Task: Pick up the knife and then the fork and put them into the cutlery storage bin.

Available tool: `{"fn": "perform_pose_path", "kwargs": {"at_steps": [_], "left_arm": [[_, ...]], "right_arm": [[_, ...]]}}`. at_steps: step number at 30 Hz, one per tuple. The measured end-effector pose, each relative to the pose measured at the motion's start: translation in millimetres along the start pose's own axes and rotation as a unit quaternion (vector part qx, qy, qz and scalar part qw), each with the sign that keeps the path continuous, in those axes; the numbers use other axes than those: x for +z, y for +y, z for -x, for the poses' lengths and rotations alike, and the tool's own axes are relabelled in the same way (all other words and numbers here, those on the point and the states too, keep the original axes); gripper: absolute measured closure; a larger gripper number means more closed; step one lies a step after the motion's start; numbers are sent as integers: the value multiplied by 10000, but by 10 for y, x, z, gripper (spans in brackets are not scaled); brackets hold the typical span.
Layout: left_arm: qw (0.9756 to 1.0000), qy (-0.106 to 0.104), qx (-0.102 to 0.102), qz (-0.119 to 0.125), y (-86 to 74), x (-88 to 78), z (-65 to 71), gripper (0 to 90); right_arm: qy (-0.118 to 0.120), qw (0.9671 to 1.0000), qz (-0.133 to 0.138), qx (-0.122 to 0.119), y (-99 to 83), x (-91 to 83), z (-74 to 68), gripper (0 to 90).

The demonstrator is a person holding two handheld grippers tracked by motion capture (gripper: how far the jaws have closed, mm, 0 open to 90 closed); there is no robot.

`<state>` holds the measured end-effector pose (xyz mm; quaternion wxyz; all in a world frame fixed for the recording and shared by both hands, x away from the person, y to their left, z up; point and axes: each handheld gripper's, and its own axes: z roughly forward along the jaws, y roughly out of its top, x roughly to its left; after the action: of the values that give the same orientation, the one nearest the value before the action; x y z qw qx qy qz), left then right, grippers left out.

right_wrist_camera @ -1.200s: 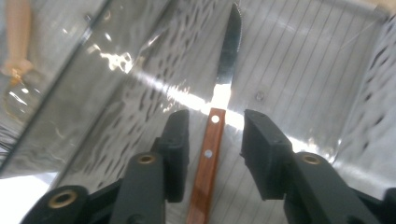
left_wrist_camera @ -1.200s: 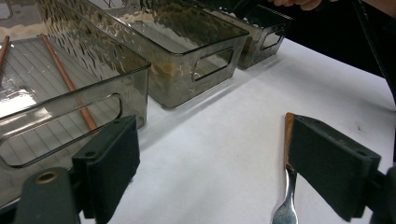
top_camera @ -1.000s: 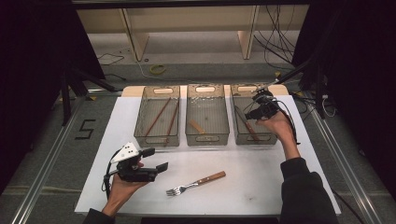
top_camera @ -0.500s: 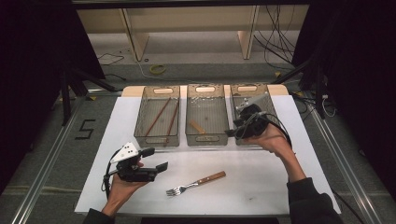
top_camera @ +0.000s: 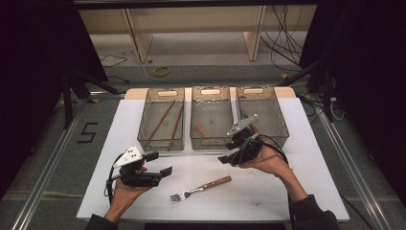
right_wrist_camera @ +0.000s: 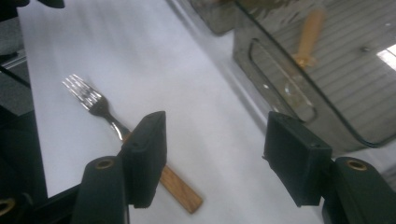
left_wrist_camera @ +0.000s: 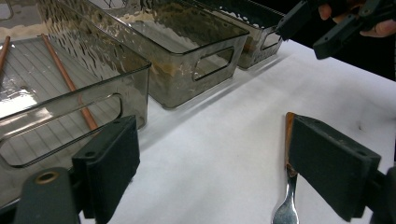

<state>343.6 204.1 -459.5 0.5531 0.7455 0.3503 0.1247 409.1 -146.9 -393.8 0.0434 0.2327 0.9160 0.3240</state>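
Fork (top_camera: 201, 189) with wooden handle lying flat on the white surface (top_camera: 311, 191), tines toward the near left, handle toward the far right, between the two hands. Right gripper (top_camera: 229, 154) held over the surface just in front of the middle bin (top_camera: 211, 142), above and beyond the fork's handle end; its fingers (right_wrist_camera: 148, 154) stand apart with nothing between them (they have just been opening). In the right gripper view the fork lies below the fingers, untouched. Left gripper (top_camera: 160, 165) rests near the surface to the fork's left, fingers (left_wrist_camera: 112, 163) apart and empty. Three clear bins in a row behind: left bin (top_camera: 160, 143) holds chopsticks (top_camera: 163, 120), middle bin a small wooden-handled piece (top_camera: 203, 130)
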Motion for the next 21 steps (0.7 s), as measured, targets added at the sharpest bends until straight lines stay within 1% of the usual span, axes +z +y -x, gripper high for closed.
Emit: {"fn": "perform_pose_path", "kwargs": {"at_steps": [1, 3, 4, 6, 9, 11, 15, 19, 21], "left_arm": [[10000, 0, -7, -1, -1, 1, 0, 160], [10000, -2, 7, -18, -2, 0, 0, 160], [10000, -1, 17, -14, 0, -2, 0, 160], [10000, -1, 11, -1, 2, -1, 1, 160], [10000, -5, 11, -19, -1, 0, 0, 160], [10000, 0, 10, -1, 1, -1, -1, 160], [10000, -3, 31, -16, 1, -5, 1, 160], [10000, -9, 22, -14, 1, -2, 1, 160], [10000, -6, 28, -14, 1, -3, 2, 160]], "right_arm": [[22, 10000, -12, -21, -2, 26, -20, 401], [67, 9998, -122, -119, -7, 76, -51, 399], [77, 9998, -151, -134, -9, 99, -69, 397], [148, 9994, -168, -246, -13, 139, -94, 396], [192, 9989, -269, -333, -7, 191, -146, 396], [280, 9983, -282, -420, -7, 234, -173, 397], [369, 9970, -448, -509, -14, 340, -230, 400], [417, 9957, -557, -617, -25, 440, -280, 404], [436, 9947, -657, -666, -28, 479, -303, 407]]}}
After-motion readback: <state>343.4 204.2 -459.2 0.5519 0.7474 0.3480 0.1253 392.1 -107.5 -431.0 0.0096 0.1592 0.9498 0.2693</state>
